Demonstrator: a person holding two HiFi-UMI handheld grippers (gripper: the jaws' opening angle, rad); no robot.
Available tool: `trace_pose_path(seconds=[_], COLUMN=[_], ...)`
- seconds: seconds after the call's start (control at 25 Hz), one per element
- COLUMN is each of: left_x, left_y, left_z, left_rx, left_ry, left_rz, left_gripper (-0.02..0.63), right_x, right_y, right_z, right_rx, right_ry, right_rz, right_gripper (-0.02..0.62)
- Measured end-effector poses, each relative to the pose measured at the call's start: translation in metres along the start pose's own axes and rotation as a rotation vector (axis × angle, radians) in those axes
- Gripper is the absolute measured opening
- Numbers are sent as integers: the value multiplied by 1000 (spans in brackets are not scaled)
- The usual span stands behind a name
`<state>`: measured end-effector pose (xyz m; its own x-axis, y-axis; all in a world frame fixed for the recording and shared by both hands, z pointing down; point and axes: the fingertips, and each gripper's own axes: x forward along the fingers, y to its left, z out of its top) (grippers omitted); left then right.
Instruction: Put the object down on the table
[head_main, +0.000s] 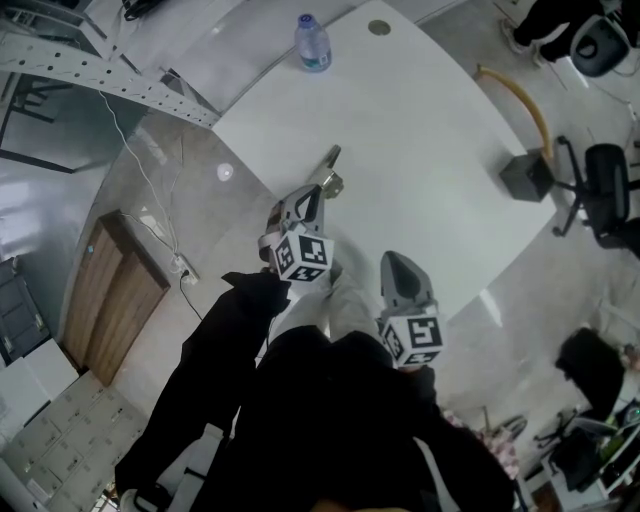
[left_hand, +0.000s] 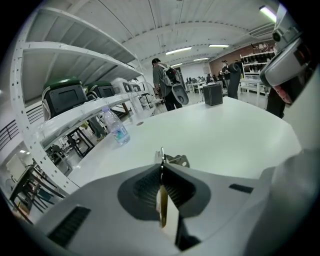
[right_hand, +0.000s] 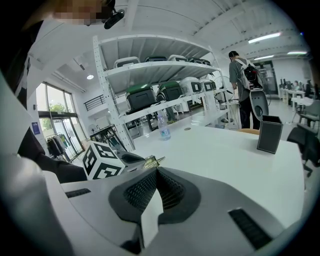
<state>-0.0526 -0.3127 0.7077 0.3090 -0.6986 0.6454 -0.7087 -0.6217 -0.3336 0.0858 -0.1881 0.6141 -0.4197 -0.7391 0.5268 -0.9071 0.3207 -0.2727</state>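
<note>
The metal piece (head_main: 330, 172), a thin brass-coloured plate with a silver fitting at its front end, is clamped edge-on in the left claw (head_main: 320, 192) over the near edge of the white tabletop (head_main: 430, 130); whether it touches the surface cannot be determined. The right claw (head_main: 398, 262) is clenched and empty, beside the left one. A water bottle (head_main: 312, 45) and a black box (head_main: 527, 175) stand well apart at the far edges.

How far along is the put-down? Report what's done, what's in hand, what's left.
Done: the metal object is over the table.
In hand: the left gripper is shut on it, angled down at the tabletop.
Left: rest it on the surface and open the jaws.
The right gripper is shut and empty.
</note>
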Motion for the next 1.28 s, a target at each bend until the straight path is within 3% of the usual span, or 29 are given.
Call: trace_pose_path(seconds=[0.44, 1.04, 1.28], left_x=[15, 22, 23], left_y=[-9, -25, -28], left_z=[-9, -12, -15], left_rx=[35, 67, 26], left_ry=[45, 95, 117], left_rz=[-18, -58, -89], left_gripper=[14, 23, 35], right_x=[-3, -10, -15], right_y=[-7, -20, -22], right_z=[-5, -9, -13], right_rx=[18, 6, 15], right_ry=[42, -3, -3], right_rz=[-9, -21, -16], right_gripper=[2, 2, 2])
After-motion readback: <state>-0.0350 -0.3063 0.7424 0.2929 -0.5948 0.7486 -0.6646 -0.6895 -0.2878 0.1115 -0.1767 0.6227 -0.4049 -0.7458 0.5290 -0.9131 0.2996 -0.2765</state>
